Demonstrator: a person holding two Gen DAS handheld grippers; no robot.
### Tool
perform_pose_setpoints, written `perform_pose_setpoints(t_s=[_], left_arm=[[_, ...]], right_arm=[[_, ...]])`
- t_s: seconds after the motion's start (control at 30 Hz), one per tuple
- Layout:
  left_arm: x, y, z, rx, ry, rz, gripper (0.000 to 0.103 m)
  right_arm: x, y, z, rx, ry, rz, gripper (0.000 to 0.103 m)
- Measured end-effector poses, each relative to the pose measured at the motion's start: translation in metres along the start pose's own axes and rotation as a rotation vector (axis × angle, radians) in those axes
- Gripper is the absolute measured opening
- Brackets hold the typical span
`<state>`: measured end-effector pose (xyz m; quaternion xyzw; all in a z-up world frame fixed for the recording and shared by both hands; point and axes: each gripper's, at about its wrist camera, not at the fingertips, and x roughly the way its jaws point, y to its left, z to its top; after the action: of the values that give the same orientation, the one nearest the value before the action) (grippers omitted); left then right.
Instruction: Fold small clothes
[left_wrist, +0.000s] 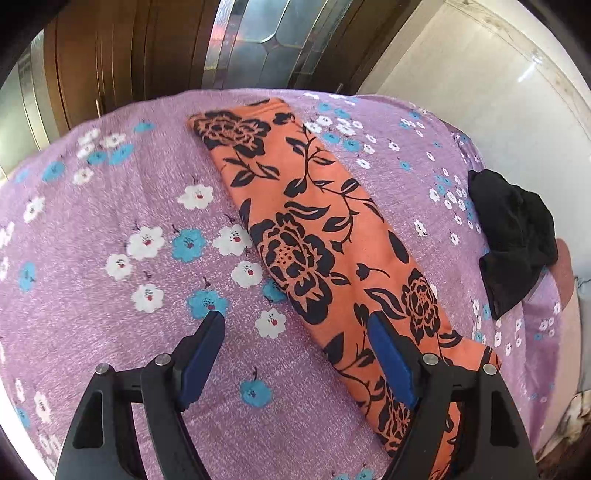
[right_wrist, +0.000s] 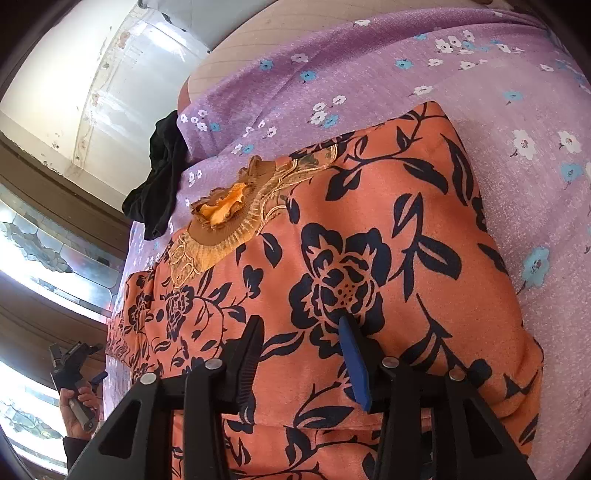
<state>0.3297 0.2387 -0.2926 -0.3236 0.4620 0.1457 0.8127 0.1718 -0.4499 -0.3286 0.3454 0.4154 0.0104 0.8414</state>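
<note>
Orange black-flowered thin fabric garment (left_wrist: 314, 236) lies folded in a long strip on the purple floral bedsheet (left_wrist: 110, 229), running 11 to 5 o'clock | left gripper (left_wrist: 295, 321) and right gripper (right_wrist: 301, 325) both gape, holding nothing | likely light, limp, slippery; pinch a hem corner | black crumpled cloth (left_wrist: 513, 243) at 3 o'clock | no legible writing

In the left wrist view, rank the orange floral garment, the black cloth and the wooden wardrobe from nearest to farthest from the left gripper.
From the left gripper:
1. Orange floral garment, under the right-hand finger, running diagonally away.
2. Black cloth, at the right edge of the purple bedsheet.
3. Wooden wardrobe, beyond the bed's far side.
</note>
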Motion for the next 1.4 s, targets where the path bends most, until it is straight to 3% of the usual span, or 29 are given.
perform_pose_setpoints(t_s=[0.1, 0.2, 0.27, 0.37, 0.4, 0.43, 0.53, 0.63, 0.77, 0.93, 1.1, 1.17, 1.23, 1.33, 1.4], left_arm=[[0.001, -0.005, 0.007, -0.001, -0.029, -0.029, 0.08], [0.013, -0.01, 0.021, -0.004, -0.007, -0.096, 0.08], [0.018, -0.012, 0.029, 0.007, -0.038, -0.086, 0.075], [0.03, -0.015, 0.041, 0.053, -0.069, -0.061, 0.043], [0.033, -0.013, 0.044, 0.056, -0.075, -0.051, 0.021], [0.036, -0.012, 0.047, 0.048, -0.07, -0.045, 0.008], [0.028, -0.017, 0.045, 0.047, -0.085, -0.044, 0.007], [-0.002, -0.058, 0.03, 0.19, -0.162, -0.032, 0.007], [-0.054, -0.136, -0.022, 0.429, -0.228, -0.118, 0.006], [-0.096, -0.236, -0.147, 0.818, -0.245, -0.207, 0.007], [-0.087, -0.293, -0.297, 1.181, -0.153, -0.224, 0.009], [-0.071, -0.301, -0.352, 1.348, -0.047, -0.185, 0.024], [-0.063, -0.294, -0.386, 1.441, 0.004, -0.139, 0.056], [-0.082, -0.276, -0.391, 1.453, -0.043, -0.136, 0.061], [-0.104, -0.266, -0.368, 1.386, -0.079, -0.189, 0.066]], right_arm=[[0.002, 0.006, -0.001, -0.024, -0.005, -0.013, 0.054], [0.002, 0.007, -0.001, -0.039, -0.006, -0.021, 0.054], [0.002, 0.006, -0.001, -0.034, -0.005, -0.016, 0.054], [0.002, 0.005, 0.0, -0.035, -0.005, -0.013, 0.054], [0.002, 0.006, 0.0, -0.038, -0.004, -0.015, 0.054], [0.003, 0.006, 0.0, -0.04, -0.005, -0.018, 0.054], [0.002, 0.009, 0.0, -0.049, -0.012, -0.029, 0.054], [0.001, 0.013, 0.001, -0.057, -0.015, -0.039, 0.054], [-0.009, 0.013, 0.003, -0.032, -0.036, -0.009, 0.054], [-0.033, 0.012, 0.009, -0.005, -0.104, 0.022, 0.054], [-0.059, -0.002, 0.019, 0.069, -0.182, 0.06, 0.054], [-0.07, -0.007, 0.023, 0.087, -0.214, 0.072, 0.054], [-0.079, -0.011, 0.026, 0.101, -0.238, 0.069, 0.055], [-0.084, -0.014, 0.029, 0.112, -0.237, 0.074, 0.055], [-0.083, -0.011, 0.03, 0.108, -0.224, 0.092, 0.055]])
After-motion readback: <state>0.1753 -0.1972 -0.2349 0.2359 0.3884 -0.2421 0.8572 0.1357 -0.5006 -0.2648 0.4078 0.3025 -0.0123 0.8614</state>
